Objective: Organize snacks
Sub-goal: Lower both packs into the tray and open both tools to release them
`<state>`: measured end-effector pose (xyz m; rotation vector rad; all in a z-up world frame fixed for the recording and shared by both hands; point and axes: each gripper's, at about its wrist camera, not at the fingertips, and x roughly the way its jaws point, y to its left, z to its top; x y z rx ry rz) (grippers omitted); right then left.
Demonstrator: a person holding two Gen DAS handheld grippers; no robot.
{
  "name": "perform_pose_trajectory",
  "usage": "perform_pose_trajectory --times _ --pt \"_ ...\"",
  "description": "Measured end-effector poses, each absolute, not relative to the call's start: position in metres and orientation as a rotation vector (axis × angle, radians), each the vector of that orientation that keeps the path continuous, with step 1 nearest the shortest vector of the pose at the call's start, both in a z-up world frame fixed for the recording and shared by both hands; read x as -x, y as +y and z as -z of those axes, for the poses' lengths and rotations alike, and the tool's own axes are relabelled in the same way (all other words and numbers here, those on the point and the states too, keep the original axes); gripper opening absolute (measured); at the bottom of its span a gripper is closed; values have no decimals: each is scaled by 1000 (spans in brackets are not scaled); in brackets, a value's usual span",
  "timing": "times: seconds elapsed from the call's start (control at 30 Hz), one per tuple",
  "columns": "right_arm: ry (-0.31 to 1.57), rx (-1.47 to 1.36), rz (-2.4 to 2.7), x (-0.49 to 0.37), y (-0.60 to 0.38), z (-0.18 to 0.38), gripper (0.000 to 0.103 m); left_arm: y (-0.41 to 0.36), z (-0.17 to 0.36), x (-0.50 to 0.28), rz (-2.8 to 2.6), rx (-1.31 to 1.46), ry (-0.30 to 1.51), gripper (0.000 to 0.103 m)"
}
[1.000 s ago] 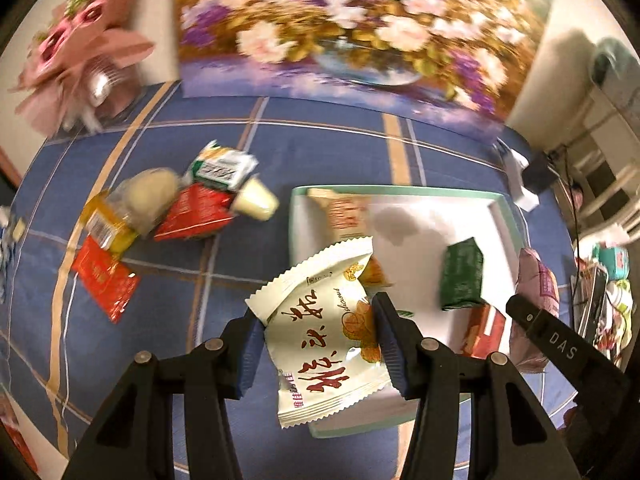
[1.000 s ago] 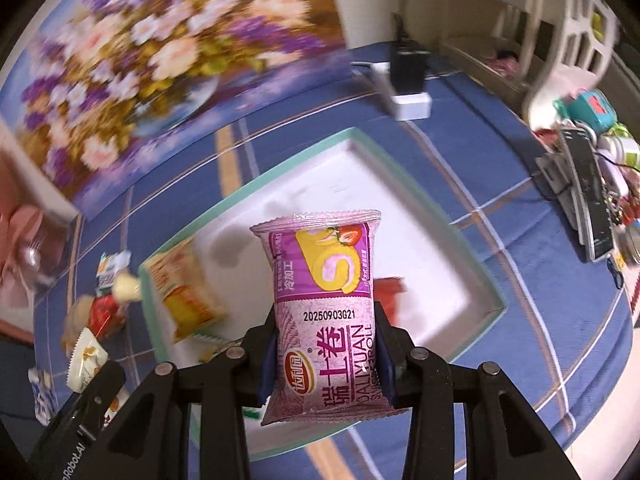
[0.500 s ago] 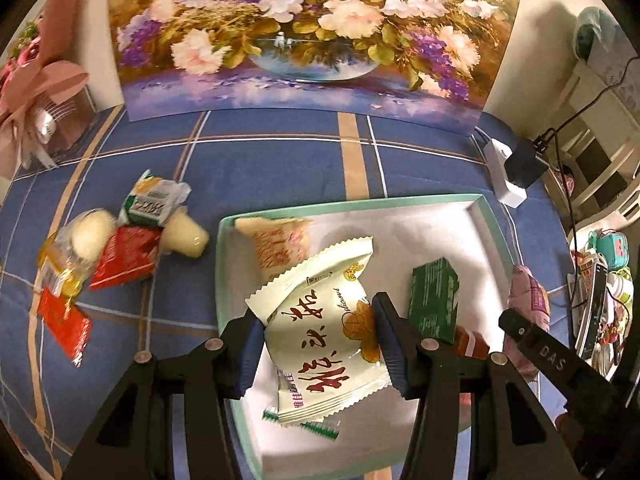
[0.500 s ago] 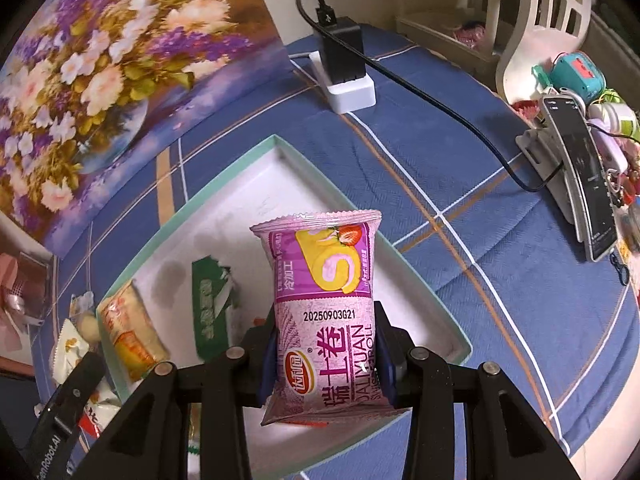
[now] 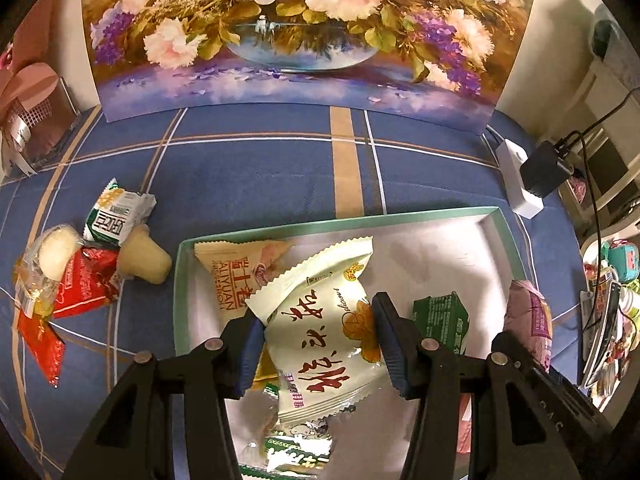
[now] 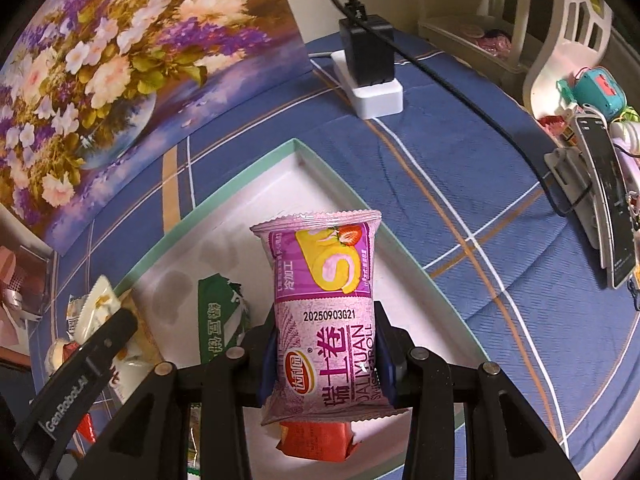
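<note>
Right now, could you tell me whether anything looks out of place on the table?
Yes: a small heap of snack packets, red, white-and-green and clear, lies on the blue checked tablecloth left of the green-rimmed white tray, not in it like the others.

Black plastic left gripper (image 5: 318,346), built of angular, forked arms. Round silver screw heads at the pivots. Dark blue pads (image 5: 388,344) lining the inner faces of the jaws. Same black frame, silver screws and blue pads on the right gripper (image 6: 326,354). White lettering along one black arm.
</note>
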<state>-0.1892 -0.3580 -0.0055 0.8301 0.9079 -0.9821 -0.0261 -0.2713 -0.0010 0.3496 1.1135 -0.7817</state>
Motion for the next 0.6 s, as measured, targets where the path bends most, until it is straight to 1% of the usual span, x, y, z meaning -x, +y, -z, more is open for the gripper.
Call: perform_pose_trajectory --times 0.3,0.33,0.6 --pt "931 -800 982 184 -356 5 44 -260 10 23 777 -302 1149 57" --pt "933 -800 982 183 -356 5 44 -258 10 23 780 -297 1147 58" --pt "960 -785 976 178 -353 8 44 -251 4 23 788 -266 1169 59"
